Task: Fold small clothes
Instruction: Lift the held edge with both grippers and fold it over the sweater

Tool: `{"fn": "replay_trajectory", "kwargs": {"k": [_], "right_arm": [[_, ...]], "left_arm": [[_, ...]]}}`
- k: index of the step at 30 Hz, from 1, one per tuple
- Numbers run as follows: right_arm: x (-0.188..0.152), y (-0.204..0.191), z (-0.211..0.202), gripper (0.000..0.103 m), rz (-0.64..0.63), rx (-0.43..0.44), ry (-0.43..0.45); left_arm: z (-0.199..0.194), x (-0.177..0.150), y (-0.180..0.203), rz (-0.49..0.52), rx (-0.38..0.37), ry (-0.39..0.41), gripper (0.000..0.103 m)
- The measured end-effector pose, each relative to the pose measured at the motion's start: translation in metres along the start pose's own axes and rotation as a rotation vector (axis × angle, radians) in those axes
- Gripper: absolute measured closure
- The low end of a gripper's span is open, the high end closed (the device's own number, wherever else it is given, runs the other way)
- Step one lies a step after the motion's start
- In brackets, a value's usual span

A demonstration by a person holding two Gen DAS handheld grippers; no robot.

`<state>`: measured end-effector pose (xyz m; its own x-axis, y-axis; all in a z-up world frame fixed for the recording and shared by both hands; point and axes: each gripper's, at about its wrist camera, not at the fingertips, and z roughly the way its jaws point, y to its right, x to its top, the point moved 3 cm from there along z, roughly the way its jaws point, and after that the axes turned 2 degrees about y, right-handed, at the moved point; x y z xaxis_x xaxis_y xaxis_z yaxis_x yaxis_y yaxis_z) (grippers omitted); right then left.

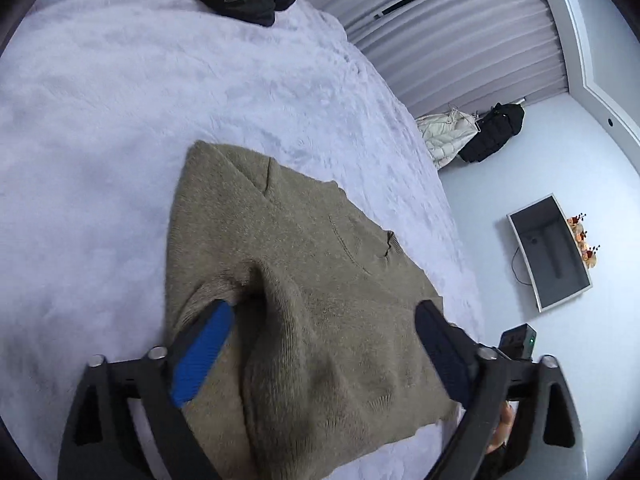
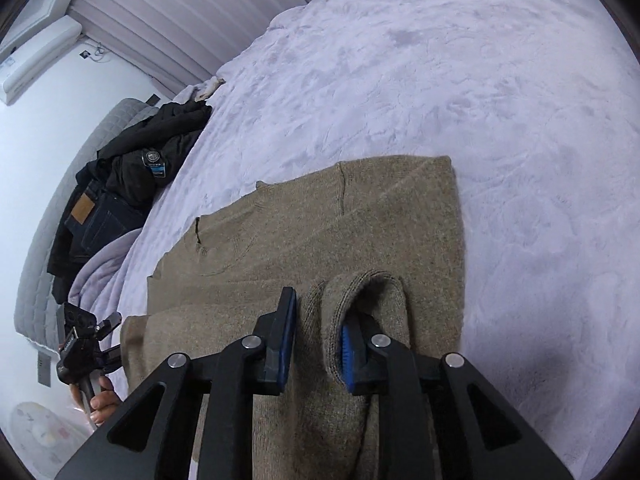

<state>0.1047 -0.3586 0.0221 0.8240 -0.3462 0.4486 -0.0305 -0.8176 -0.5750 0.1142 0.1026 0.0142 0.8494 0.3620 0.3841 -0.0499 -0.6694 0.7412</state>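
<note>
Two tools over one olive-brown knitted sweater [image 1: 304, 280], which lies folded flat on the pale lilac fleece bed cover [image 1: 120, 120], near its edge. Left tool [image 1: 326, 312]: jaws spread wide, blue pad [image 1: 202, 356] resting beside a raised fold of knit, other finger at the sweater's far edge, pads not pressing. Right tool [image 2: 318, 320]: jaws partly apart, a ribbed cuff [image 2: 360, 292] humped between them, one blue pad tucked inside the cuff opening; can't tell if it's pinching. Pile of dark clothes, black jacket and blue jeans [image 2: 120, 188], sits at the bed's far side. Grey monitor [image 1: 550, 252] on the wall.
</note>
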Motion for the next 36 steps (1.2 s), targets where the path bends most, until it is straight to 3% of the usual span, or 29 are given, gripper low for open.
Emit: {"fn": "replay_trajectory", "kwargs": {"k": [1,3,8,10,15,20,25,27,29,31,33,36], "right_arm": [[-0.007,0.001,-0.013,0.048,-0.002,0.020,0.019],[-0.023,0.001,-0.036,0.029,-0.006,0.040,0.069],[-0.067,-0.001,-0.060,0.031,-0.051,-0.001,0.056],[-0.078,-0.002,-0.057,0.040,-0.060,-0.015,0.026],[-0.088,-0.007,-0.070,0.045,-0.093,-0.065,0.038],[-0.095,-0.018,-0.106,0.045,-0.129,-0.066,0.110],[-0.100,-0.029,-0.076,0.045,-0.145,0.009,0.019],[-0.098,-0.029,-0.056,0.045,-0.160,-0.035,-0.010],[-0.094,-0.027,-0.045,0.056,-0.164,-0.032,-0.027],[-0.091,-0.030,-0.036,0.087,-0.160,-0.021,-0.050],[-0.090,-0.039,-0.041,0.093,-0.190,-0.016,-0.034],[-0.092,-0.054,-0.053,0.094,-0.245,-0.026,-0.018]], "left_arm": [[-0.010,-0.005,0.003,0.014,0.015,0.010,0.002],[-0.027,-0.023,0.010,0.050,0.027,0.013,0.002],[-0.025,-0.070,0.021,0.140,0.108,-0.059,0.002],[-0.023,-0.079,0.026,0.175,0.145,-0.064,0.002],[-0.022,-0.096,0.036,0.220,0.214,-0.064,0.002],[-0.026,-0.099,0.032,0.222,0.218,-0.058,0.002],[-0.004,-0.097,0.034,0.208,0.194,-0.099,0.003],[0.006,-0.095,0.037,0.217,0.207,-0.116,0.017],[0.015,-0.092,0.036,0.219,0.243,-0.150,0.054],[0.016,-0.091,0.035,0.233,0.300,-0.158,0.075],[0.009,-0.092,0.038,0.252,0.316,-0.156,0.081],[-0.003,-0.097,0.043,0.290,0.329,-0.153,0.081]]}}
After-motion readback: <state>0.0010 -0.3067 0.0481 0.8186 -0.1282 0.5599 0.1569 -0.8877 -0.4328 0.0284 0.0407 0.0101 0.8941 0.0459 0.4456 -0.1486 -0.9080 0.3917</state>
